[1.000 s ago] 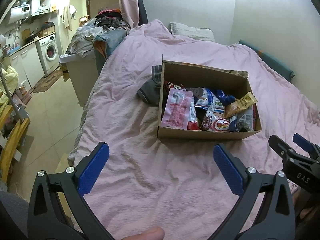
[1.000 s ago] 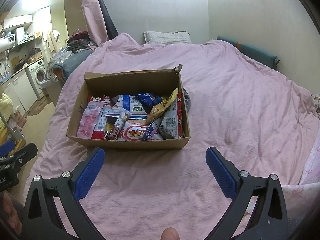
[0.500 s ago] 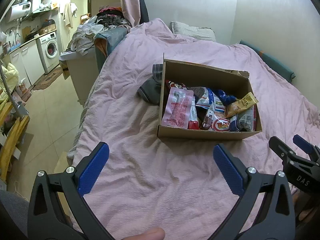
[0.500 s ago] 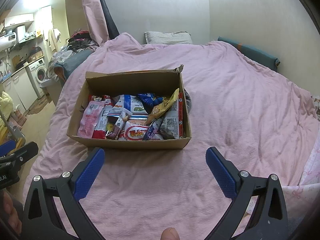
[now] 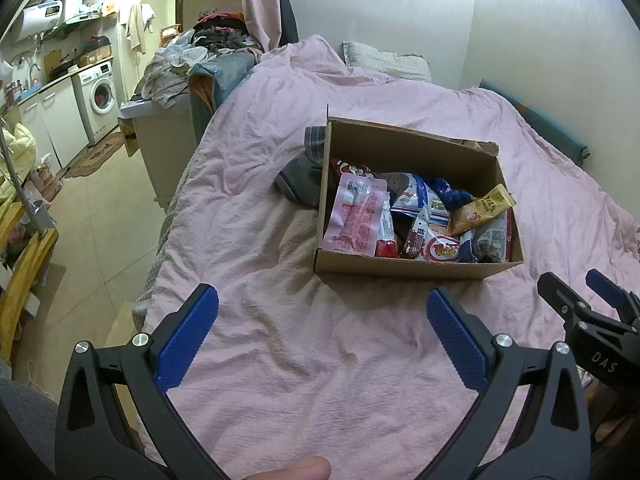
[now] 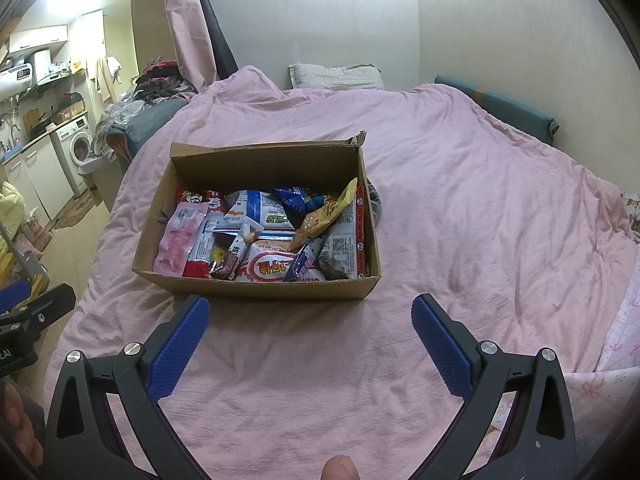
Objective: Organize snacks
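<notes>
Only "DAS" reads clearly, on the right hand-held gripper (image 5: 600, 320).

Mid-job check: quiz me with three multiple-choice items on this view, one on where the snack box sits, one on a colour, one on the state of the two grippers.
1. Where does the open brown cardboard box of snack packets sit?
A. on the pink bedspread
B. on the kitchen floor
C. on the washing machine

2. What colour is the flat packet lying at the box's left end in the right wrist view?
A. green
B. pink
C. black

3. How do the left gripper and right gripper stand?
A. both shut on packets
B. one shut, one open
C. both open and empty

Answers:
1 A, the box rests on the pink bedspread.
2 B, that packet is pink with a white label.
3 C, each gripper's jaws are spread wide over bare bedspread, short of the box.
</notes>
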Available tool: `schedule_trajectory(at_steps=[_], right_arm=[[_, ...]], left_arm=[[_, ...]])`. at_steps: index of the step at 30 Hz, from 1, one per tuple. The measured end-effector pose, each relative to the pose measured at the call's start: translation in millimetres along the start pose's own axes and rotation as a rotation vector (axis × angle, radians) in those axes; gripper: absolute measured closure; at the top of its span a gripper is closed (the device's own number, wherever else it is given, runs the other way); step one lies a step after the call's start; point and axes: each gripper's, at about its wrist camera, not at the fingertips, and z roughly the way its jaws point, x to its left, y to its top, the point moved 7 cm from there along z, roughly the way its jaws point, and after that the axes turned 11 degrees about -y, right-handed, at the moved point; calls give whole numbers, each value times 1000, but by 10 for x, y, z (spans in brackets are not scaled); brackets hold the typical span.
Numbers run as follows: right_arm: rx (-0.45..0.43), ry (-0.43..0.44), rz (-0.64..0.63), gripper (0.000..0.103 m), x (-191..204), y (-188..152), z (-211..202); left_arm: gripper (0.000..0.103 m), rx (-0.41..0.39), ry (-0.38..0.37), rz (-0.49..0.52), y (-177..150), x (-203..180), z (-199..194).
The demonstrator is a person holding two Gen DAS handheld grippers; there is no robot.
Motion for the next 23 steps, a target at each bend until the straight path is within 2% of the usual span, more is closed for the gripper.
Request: schedule_trajectory(at_steps=[23], right_arm=[[-1,4,-1,0,5,12,-14]], left_arm=[[0,14,-9,-12,-69,-1,27]])
